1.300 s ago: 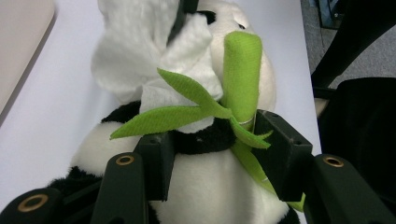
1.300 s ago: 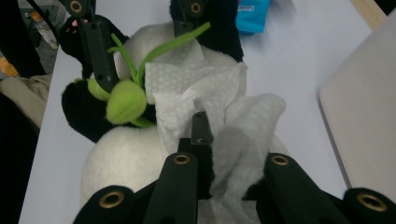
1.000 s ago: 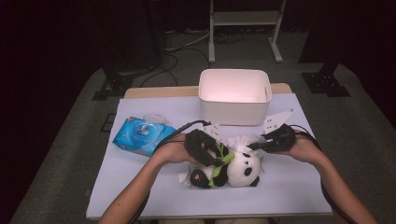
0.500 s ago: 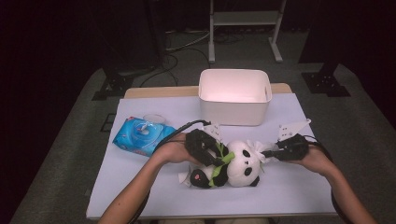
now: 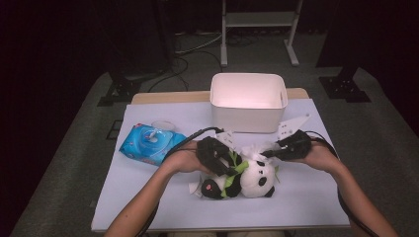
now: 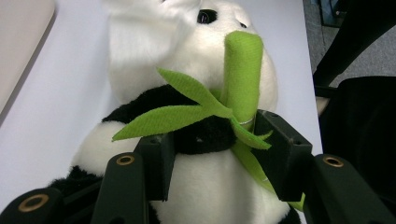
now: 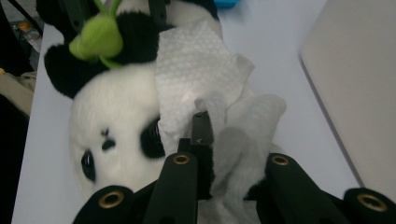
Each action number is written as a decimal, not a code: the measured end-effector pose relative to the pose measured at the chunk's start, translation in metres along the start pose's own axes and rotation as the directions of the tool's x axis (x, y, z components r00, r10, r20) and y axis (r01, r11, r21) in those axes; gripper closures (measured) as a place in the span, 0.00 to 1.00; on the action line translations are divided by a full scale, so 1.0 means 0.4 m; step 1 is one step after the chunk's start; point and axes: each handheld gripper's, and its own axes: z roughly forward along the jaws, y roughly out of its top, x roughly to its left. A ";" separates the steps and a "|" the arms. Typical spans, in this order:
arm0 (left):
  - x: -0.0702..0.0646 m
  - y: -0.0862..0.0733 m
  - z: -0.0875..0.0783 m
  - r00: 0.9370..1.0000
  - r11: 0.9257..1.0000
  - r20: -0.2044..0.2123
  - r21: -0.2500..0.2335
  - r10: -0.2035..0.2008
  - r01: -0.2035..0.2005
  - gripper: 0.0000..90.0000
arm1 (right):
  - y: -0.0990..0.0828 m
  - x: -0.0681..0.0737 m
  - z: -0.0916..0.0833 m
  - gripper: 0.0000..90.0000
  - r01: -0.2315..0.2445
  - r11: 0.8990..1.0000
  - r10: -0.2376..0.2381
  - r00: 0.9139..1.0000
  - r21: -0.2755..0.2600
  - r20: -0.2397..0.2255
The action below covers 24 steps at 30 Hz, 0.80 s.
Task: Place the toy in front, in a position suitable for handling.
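The step in hand looks like wiping the plush panda [image 5: 249, 174] clean, and doing it well depends on the two claws sharing the work. The left claw [image 5: 219, 159] is clamped across the panda's body, its pads [image 6: 158, 164] pressing into the black band of fur and the white belly just below the green bamboo sprig [image 6: 219, 95], which rises straight ahead of that claw; this pins the toy on its back on the counter [image 5: 163, 114]. The right claw [image 5: 269, 153] is pinched together on a crumpled white wipe [image 7: 205, 88], the tissue bunched around its pads and spreading forward from it over the side of the panda's head, right beside the black eye patch. To wipe well, I would keep the left claw's hold firm but not crushing, so the toy does not slide as the wipe is dragged. The right claw should draw the wipe in short strokes along the fur, staying low enough for the tissue to press on the plush rather than skim it. The main risk is the thin wipe slipping out of the pinch or snagging on the bamboo leaves. The white bin [image 5: 248, 101] sits beyond both claws, and the blue wipe packet [image 5: 148, 144] lies off to the left claw's outer side.
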 end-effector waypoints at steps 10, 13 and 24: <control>-0.001 -0.004 -0.001 1.000 1.000 -0.005 -0.008 0.004 -0.004 0.55 | 0.055 -0.009 0.038 0.90 0.017 1.000 -0.017 1.000 -0.006 -0.026; -0.001 -0.003 0.000 1.000 1.000 -0.007 -0.006 0.002 -0.002 0.55 | 0.034 -0.016 0.025 0.89 0.001 1.000 -0.001 1.000 -0.012 -0.012; 0.000 -0.002 -0.001 1.000 1.000 -0.001 -0.006 -0.001 0.001 0.55 | -0.078 -0.018 -0.013 0.89 -0.077 0.997 0.078 0.997 -0.027 0.024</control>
